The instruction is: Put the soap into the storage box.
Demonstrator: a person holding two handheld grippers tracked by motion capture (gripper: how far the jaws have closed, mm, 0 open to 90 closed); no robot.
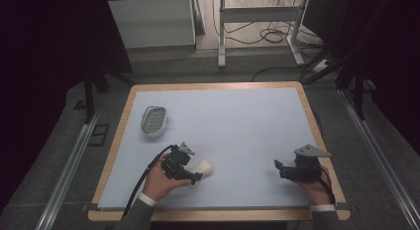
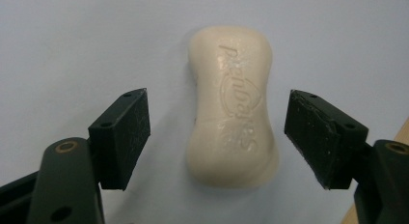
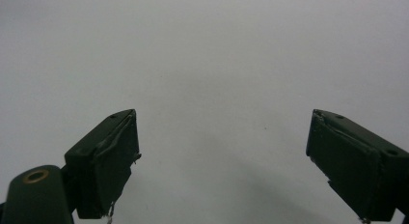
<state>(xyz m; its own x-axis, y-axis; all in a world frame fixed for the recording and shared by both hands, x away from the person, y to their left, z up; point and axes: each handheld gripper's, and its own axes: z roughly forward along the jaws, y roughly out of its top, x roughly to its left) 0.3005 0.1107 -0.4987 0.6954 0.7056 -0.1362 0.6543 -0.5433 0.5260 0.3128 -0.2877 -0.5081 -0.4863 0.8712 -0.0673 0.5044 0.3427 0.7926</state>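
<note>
Grabbing the soap without squirting it across the worktop

So the soap bar (image 2: 231,105) is lying flat on the pale blue worktop (image 1: 237,121), near our front edge and left of centre, embossed side up. Our left gripper (image 2: 217,137) is spread wide with a jaw on either side of the bar's narrow waist, neither one touching yet. That waist is where we'd want to pinch: the bar flares at both ends, so it shouldn't slide out lengthwise. We'd drop a bit lower so the pads catch the side walls rather than the rounded top, then close slow and even, since soap is probably slick. The dish (image 1: 153,122) sits further back on the left, well apart, looking like the likely destination. Our right gripper (image 3: 222,161) hovers wide open over bare worktop at the right, holding nothing.
</note>
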